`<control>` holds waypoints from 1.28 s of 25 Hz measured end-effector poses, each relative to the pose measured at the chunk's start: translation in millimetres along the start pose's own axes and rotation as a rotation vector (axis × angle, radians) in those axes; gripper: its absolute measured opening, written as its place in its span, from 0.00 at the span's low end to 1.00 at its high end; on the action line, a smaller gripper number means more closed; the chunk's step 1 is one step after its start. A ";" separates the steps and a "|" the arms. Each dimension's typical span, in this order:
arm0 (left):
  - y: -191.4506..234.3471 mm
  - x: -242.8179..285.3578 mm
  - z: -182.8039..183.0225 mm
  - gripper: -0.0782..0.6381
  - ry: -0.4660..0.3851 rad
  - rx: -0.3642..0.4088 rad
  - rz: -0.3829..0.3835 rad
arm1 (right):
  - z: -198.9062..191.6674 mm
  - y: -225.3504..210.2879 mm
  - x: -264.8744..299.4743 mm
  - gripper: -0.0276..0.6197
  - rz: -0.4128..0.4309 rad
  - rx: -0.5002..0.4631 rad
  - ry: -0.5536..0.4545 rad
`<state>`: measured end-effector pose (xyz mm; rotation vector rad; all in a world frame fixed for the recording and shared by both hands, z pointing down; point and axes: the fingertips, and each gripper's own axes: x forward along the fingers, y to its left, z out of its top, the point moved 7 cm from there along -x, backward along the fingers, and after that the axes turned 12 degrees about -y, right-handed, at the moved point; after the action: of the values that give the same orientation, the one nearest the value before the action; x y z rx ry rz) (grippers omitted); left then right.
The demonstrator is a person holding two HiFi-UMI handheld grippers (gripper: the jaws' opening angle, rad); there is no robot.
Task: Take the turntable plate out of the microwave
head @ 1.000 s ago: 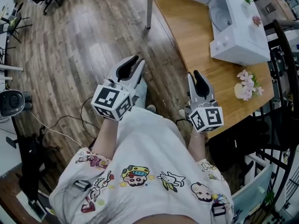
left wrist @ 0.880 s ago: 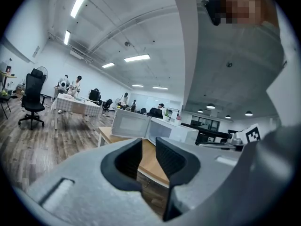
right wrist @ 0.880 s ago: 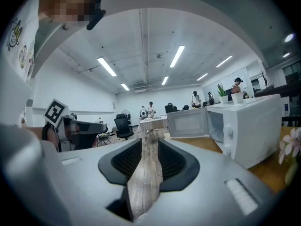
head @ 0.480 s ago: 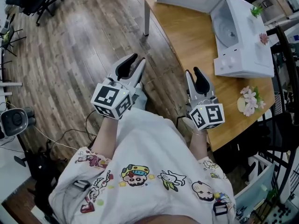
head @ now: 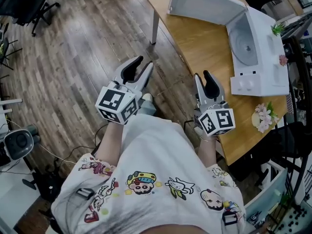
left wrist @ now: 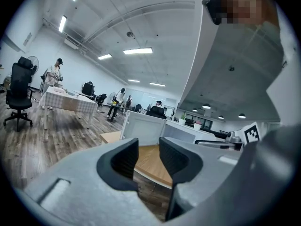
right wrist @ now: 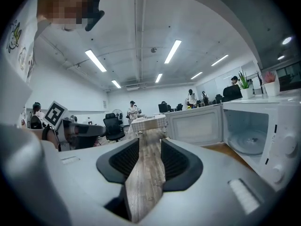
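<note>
A white microwave [head: 263, 52] stands on the wooden table [head: 204, 38] with its door [head: 204, 4] swung open. The glass turntable plate [head: 246, 45] lies inside the cavity; it also shows at the right of the right gripper view as the plate [right wrist: 251, 142]. My left gripper [head: 143, 64] hovers over the floor short of the table's near edge. My right gripper [head: 203, 77] is over the table's near edge, still well short of the microwave. Both have just been opening their jaws and stand open, with nothing between them.
A small pot of pink flowers [head: 263, 116] sits on the table near the microwave's front. Little plants [head: 279, 29] stand on top of the microwave. A black rack [head: 297, 106] lies to the right. Office chairs [head: 24, 4] and cables [head: 73, 135] are on the wooden floor at the left.
The microwave and table have come closer and lower in the head view as I moved towards them. Both grippers' jaws stand wider apart than before.
</note>
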<state>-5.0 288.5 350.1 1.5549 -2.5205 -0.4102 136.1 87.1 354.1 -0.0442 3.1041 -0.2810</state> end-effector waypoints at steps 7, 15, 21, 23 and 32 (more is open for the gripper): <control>35.3 12.1 5.7 0.32 0.010 0.001 -0.043 | -8.1 5.2 21.6 0.26 -0.081 0.001 -0.008; 48.6 35.5 -5.3 0.33 0.065 -0.039 -0.094 | -15.3 -9.2 29.6 0.27 -0.167 0.006 0.021; 61.7 72.5 -8.0 0.34 0.074 -0.040 -0.100 | -24.6 -42.8 51.6 0.28 -0.204 0.024 0.043; 65.9 90.5 -7.7 0.34 0.080 -0.041 -0.111 | -24.0 -57.6 63.1 0.30 -0.221 0.026 0.042; 66.0 213.6 5.4 0.35 0.118 -0.048 -0.267 | -4.9 -127.6 113.4 0.36 -0.325 0.044 0.018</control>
<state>-159.0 126.7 362.3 1.8456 -2.2074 -0.3945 26.0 -41.0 379.4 -0.5512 3.0951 -0.3567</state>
